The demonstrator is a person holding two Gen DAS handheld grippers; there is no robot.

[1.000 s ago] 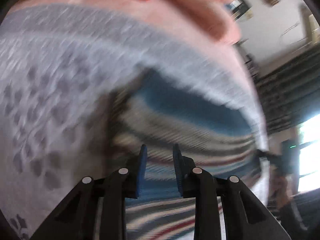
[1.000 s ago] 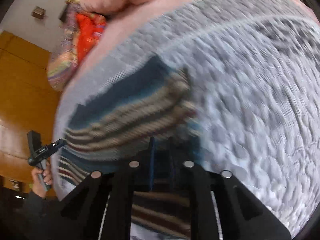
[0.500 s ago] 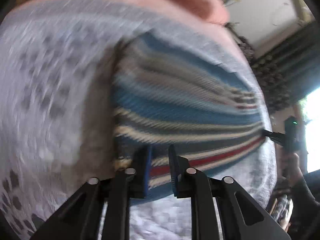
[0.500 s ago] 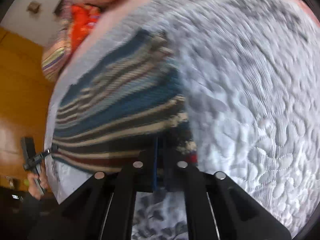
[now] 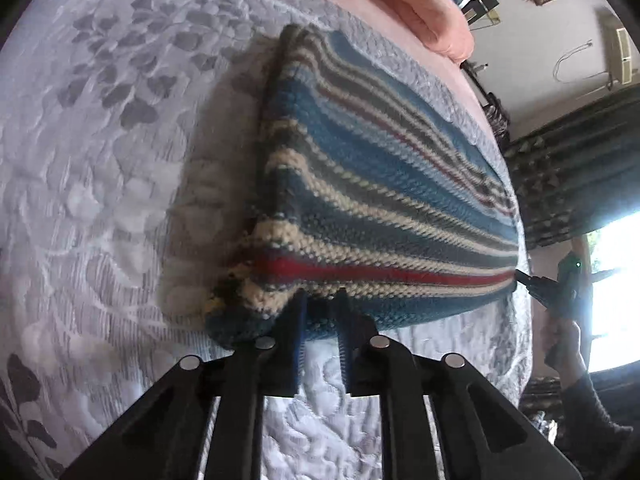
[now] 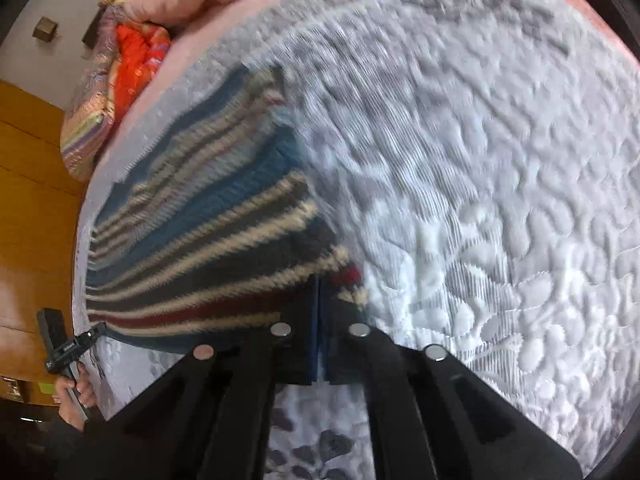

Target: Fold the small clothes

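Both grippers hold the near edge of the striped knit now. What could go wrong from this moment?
The left gripper pinches only the thin hem of the knit, so it may slip out. The right gripper holds the other corner; uneven pulling could skew the fold. The quilt might drag the fabric.

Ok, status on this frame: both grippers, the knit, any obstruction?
Left gripper clamped on striped knit sweater near edge. Right gripper shut on its other corner. Sweater on white quilted bedspread. Nothing in the way.

Daylight from blown-out window (image 5: 612, 288); soft shadows; fisheye bending at edges; right wrist view motion-blurred.
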